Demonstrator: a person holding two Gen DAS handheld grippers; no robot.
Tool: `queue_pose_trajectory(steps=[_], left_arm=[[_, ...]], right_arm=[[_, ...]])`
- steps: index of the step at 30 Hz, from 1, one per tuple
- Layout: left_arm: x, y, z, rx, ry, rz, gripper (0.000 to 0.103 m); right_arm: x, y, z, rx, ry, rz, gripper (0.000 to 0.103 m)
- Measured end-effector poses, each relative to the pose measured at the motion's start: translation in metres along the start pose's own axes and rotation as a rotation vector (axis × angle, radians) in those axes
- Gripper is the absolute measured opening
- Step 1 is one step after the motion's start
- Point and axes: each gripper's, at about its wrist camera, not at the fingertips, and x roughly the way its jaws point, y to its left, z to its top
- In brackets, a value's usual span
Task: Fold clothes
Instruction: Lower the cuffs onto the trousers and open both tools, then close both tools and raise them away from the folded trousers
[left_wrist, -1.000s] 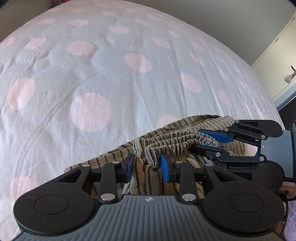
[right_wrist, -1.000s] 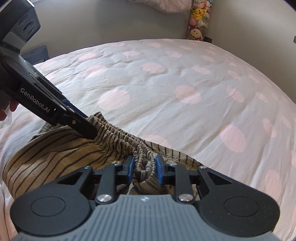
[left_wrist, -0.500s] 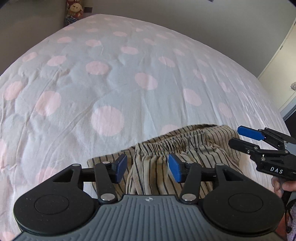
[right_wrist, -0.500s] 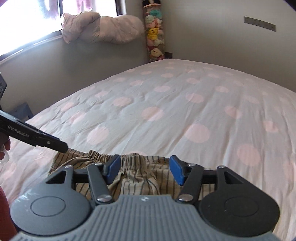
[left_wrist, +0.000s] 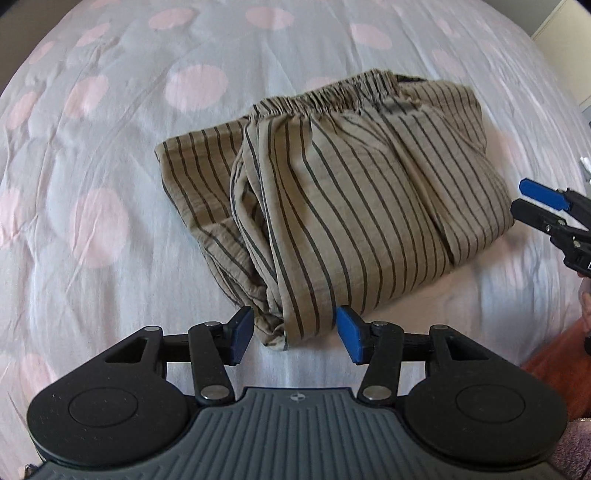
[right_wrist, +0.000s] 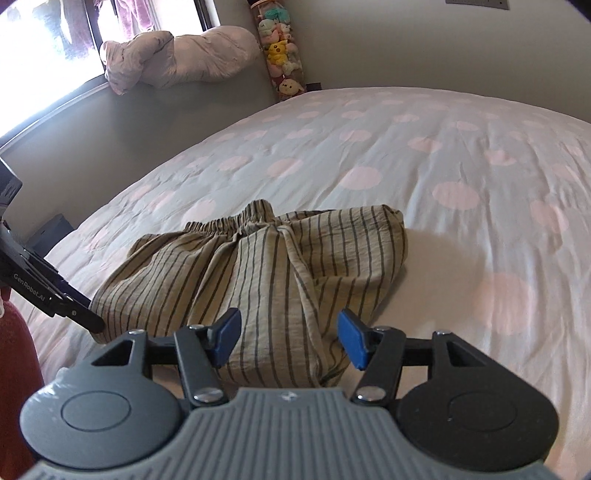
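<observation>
Striped shorts (left_wrist: 332, 192) folded, lying on bed (left_wrist: 92, 147) near its front edge, elastic waistband on far side. Left tongs (left_wrist: 295, 334) open, empty, just short of the shorts' near hem. Right tongs (right_wrist: 290, 339) open, empty, over near fold. Bedcover w/ pink dots; stuffed toys (right_wrist: 282, 55) in far corner of room.
</observation>
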Motion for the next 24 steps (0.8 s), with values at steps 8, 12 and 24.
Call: queue_pose_trajectory(steps=[8, 12, 24], left_arm=[[0.014, 0.000, -0.004, -0.038, 0.048, 0.046, 0.021], [0.010, 0.003, -0.007, -0.046, 0.010, 0.051, 0.006], [0.009, 0.008, -0.013, -0.091, 0.026, 0.106, 0.000]], right_arm=[[0.010, 0.005, -0.009, -0.037, 0.056, -0.003, 0.024], [0.016, -0.002, -0.010, 0.001, 0.083, -0.017, 0.008], [0.013, 0.000, -0.009, -0.063, 0.002, -0.173, 0.002]])
